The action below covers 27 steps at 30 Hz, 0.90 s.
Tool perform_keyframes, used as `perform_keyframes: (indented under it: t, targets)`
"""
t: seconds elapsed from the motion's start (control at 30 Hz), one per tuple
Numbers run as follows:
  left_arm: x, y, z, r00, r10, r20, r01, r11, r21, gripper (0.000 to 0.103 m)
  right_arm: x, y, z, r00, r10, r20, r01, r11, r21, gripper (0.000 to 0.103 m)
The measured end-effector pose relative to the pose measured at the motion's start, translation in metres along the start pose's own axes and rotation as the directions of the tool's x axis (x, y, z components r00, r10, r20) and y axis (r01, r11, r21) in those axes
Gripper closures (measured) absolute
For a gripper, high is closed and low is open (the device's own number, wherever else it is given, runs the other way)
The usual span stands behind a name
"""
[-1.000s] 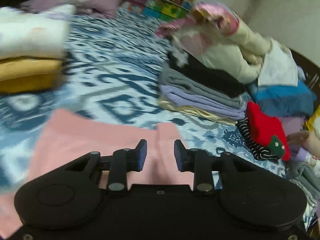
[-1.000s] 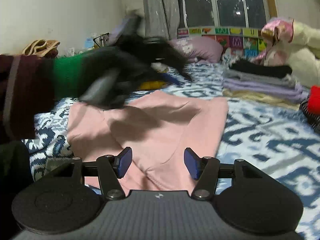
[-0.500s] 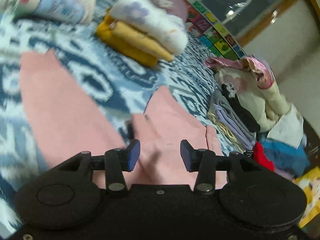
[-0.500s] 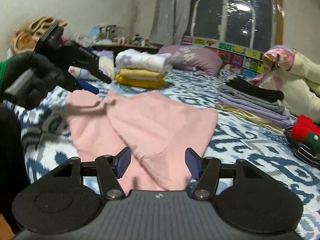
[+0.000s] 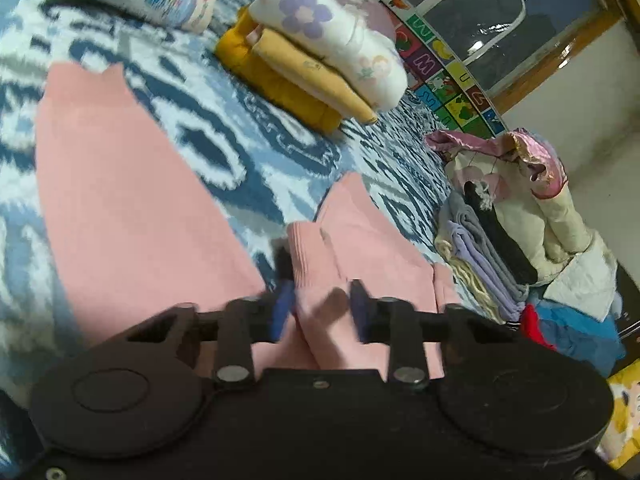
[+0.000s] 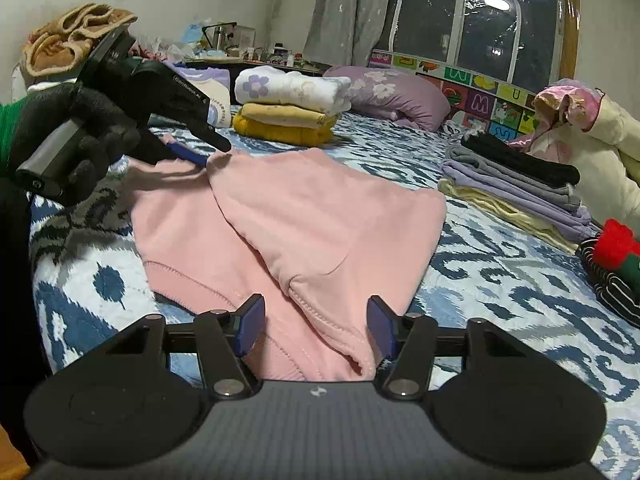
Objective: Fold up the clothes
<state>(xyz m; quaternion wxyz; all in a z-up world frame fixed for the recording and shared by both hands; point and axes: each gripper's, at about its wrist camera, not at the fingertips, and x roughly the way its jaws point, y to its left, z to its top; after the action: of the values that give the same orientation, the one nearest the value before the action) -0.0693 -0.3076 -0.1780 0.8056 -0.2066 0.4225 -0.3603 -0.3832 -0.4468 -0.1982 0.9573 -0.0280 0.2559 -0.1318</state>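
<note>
A pink garment (image 6: 320, 208) lies spread on the blue and white bedspread (image 6: 500, 280). My left gripper (image 5: 320, 310) is at its far left corner, jaws closing, with a bunched fold of pink fabric (image 5: 324, 280) filling the gap between the blue pads. In the right wrist view a gloved hand (image 6: 80, 140) holds that left gripper (image 6: 208, 150) at the garment's raised corner. My right gripper (image 6: 316, 328) hovers low over the near hem, its jaws closing slightly. The stitched hem (image 6: 320, 312) lies between the pads, which stand apart from it.
A folded stack of yellow and white flowered clothes (image 6: 288, 112) sits behind the garment. A second stack of black, grey and purple clothes (image 6: 516, 184) is at the right, beside a cream plush pile (image 6: 600, 140). A red and striped item (image 6: 612, 256) lies nearer, a purple pillow (image 6: 396, 92) farther back.
My left gripper swung left across the garment to its corner, rolled, and narrowed onto pink fabric. My right gripper sank a little toward the near hem.
</note>
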Motion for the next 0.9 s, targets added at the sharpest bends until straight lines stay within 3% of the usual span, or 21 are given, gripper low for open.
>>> perform_keyframes:
  t: [0.07, 0.17, 0.37, 0.53, 0.9]
  targets:
    - [0.004, -0.004, 0.002, 1.0, 0.013, -0.002, -0.013, 0.999, 0.029, 0.093, 0.003, 0.0, 0.0, 1.0, 0.002, -0.005, -0.002, 1.0, -0.003, 0.055]
    - [0.006, -0.013, 0.005, 1.0, 0.013, -0.013, -0.012, 0.998, 0.069, 0.096, 0.007, 0.0, 0.0, 1.0, 0.003, -0.011, -0.003, 1.0, 0.001, 0.055]
    - [0.006, -0.052, 0.016, 0.999, -0.041, -0.009, 0.041, 0.994, 0.1, 0.097, 0.005, -0.003, -0.003, 1.0, 0.001, -0.002, -0.001, 1.0, 0.017, 0.051]
    - [0.016, -0.087, 0.025, 0.996, -0.088, 0.001, 0.087, 0.993, 0.073, 0.097, 0.003, -0.009, -0.004, 1.0, 0.011, 0.017, -0.012, 0.999, 0.037, 0.051]
    - [0.065, -0.148, 0.034, 0.995, -0.095, -0.012, 0.095, 0.994, 0.053, 0.098, 0.0, -0.029, -0.007, 0.997, 0.07, 0.031, -0.075, 0.983, 0.167, 0.055]
